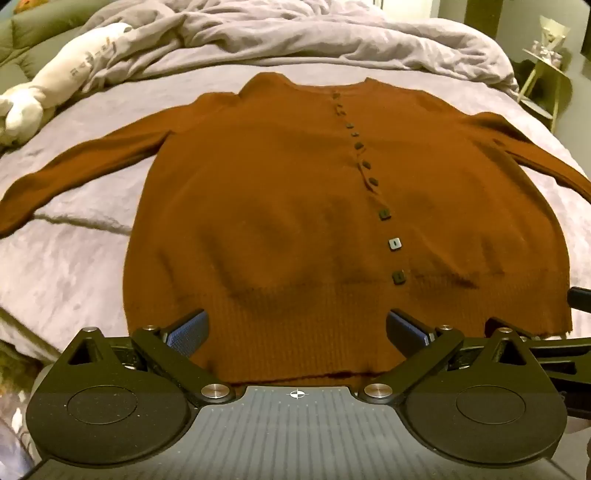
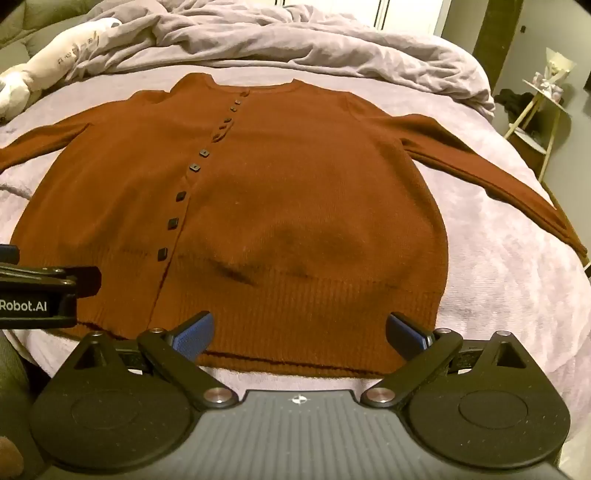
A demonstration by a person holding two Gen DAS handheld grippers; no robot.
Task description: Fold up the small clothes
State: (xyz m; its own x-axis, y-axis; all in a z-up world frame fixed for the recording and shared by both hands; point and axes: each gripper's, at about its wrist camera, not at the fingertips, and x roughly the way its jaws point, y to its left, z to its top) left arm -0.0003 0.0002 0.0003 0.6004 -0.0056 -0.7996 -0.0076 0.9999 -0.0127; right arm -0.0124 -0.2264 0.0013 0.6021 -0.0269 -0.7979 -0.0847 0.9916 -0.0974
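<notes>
A rust-brown buttoned cardigan (image 1: 280,192) lies flat on the bed, front up, both sleeves spread out to the sides; it also shows in the right wrist view (image 2: 295,192). Its ribbed hem is the nearest edge. My left gripper (image 1: 295,332) is open and empty, hovering over the hem left of the button line. My right gripper (image 2: 299,332) is open and empty, over the hem right of the button line. The left gripper's body (image 2: 40,291) shows at the left edge of the right wrist view.
The bed has a lilac-grey sheet (image 1: 81,236). A rumpled duvet (image 1: 295,33) lies beyond the collar. A white plush toy (image 1: 48,85) lies at the far left. A small pale side table (image 2: 539,110) stands off the bed at the right.
</notes>
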